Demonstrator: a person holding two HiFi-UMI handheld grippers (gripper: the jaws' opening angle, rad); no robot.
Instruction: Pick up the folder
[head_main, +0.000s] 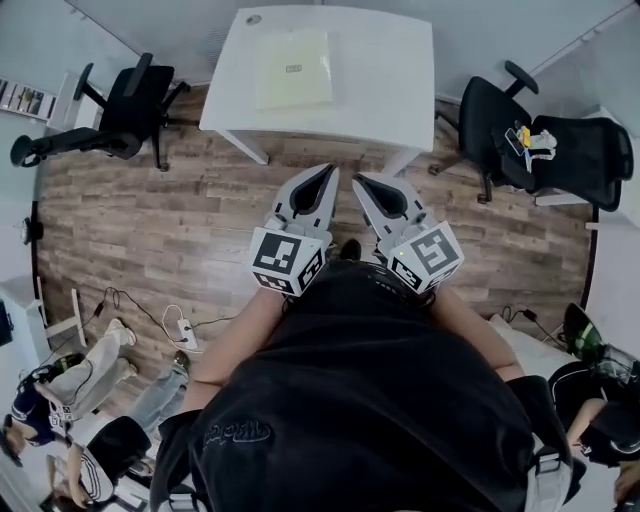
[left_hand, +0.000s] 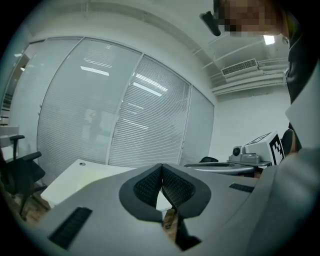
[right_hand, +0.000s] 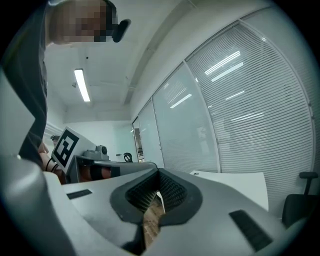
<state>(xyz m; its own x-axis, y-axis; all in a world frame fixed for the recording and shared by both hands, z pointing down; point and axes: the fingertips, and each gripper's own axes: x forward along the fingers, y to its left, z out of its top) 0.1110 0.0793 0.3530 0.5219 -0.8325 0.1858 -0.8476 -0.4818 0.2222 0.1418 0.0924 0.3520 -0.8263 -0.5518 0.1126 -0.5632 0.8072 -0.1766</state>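
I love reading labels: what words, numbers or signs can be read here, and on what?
No text reads clearly.
Dark label on the folder: too small to read.
Curly lettering on the person's black shirt: too blurred to read.
Cube on the left tongs and cube on the right tongs: black-and-white square patterns, no words.

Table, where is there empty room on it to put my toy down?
The white table is bare right of the yellow folder, out to its right edge, with a narrower strip between the folder and the left edge. The folder fills the middle-left.
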